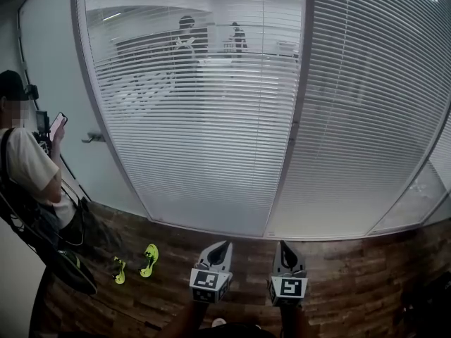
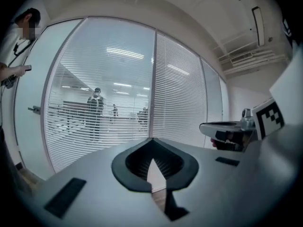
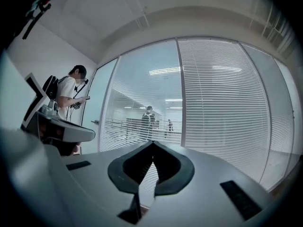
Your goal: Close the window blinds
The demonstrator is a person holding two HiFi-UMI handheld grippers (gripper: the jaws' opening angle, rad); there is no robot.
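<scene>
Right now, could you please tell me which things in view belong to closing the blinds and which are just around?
For the job: left blind, slats open enough to see through; right blind; left tool, right tool, both shut, empty.

Just about: person with a phone; yellow-green shoes; door handle.

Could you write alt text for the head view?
A grey left tool and grey right tool, both shut, point at white slatted window blinds: the left panel is see-through, the right panel opaque. A person in a white shirt stands at left.
</scene>
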